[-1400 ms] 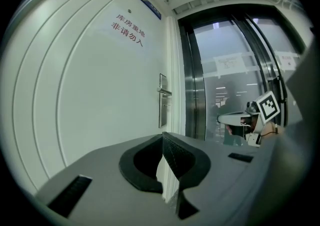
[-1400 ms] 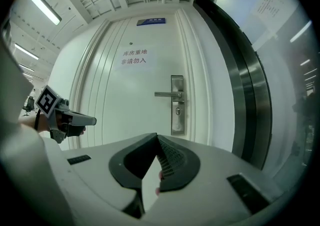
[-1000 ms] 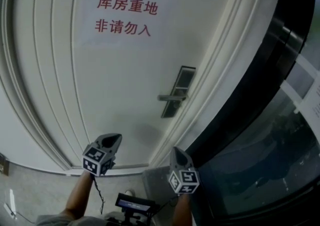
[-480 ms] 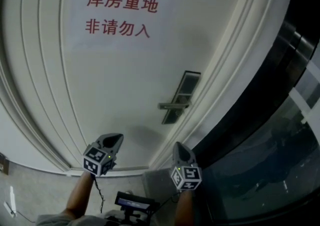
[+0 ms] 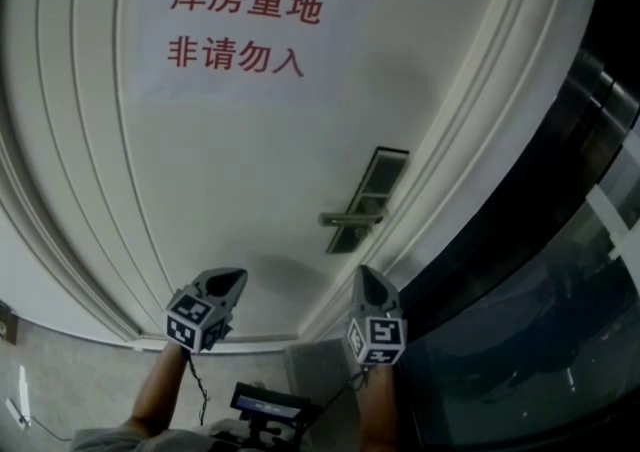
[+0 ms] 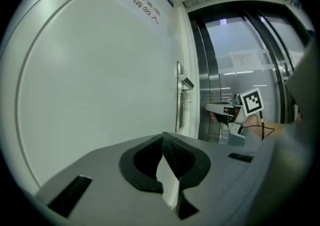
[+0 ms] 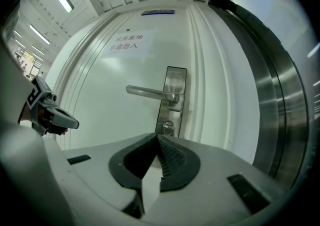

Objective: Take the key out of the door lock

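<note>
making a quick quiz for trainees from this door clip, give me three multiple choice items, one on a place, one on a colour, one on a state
1. Where is the key relative to the lever handle?
A. above it
B. below it, on the same metal plate
C. on the floor

2. What colour are the characters on the sign?
A. blue
B. black
C. red

3. How are the right tongs?
A. shut on the key
B. shut, holding nothing
C. wide open around the handle

Answers:
1 B, the right gripper view shows the key under the handle on the plate.
2 C, the head view shows red print on white.
3 B, the pads meet with nothing between them, and the key sits beyond their tips.
</note>
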`<action>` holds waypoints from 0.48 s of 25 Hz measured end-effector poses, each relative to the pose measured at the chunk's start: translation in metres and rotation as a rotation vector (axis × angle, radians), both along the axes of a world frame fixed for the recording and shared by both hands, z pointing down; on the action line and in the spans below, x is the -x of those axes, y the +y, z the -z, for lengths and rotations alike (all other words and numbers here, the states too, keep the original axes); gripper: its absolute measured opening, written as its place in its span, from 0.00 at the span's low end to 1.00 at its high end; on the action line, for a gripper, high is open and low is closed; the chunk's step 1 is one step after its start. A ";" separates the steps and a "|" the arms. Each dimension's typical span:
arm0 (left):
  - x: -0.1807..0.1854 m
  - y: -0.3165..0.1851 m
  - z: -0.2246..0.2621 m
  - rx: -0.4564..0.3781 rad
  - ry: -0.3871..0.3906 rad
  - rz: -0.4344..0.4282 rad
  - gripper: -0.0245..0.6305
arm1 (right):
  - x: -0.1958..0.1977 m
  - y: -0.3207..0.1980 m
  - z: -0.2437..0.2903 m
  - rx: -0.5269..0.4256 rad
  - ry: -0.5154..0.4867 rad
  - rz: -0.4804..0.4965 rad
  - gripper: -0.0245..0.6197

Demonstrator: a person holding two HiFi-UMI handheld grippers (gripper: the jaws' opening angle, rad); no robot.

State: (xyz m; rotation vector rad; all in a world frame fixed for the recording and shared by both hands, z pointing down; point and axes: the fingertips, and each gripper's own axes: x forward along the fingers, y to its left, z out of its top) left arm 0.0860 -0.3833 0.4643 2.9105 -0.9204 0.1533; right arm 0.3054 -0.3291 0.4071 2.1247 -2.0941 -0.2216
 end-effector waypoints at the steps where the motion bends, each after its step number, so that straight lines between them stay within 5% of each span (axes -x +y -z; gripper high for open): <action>1: 0.000 0.000 0.000 0.000 0.000 0.001 0.05 | -0.002 -0.004 0.001 0.001 0.005 0.000 0.06; 12: 0.002 -0.009 -0.002 0.004 -0.013 0.013 0.05 | -0.023 -0.038 0.012 0.002 0.052 -0.015 0.06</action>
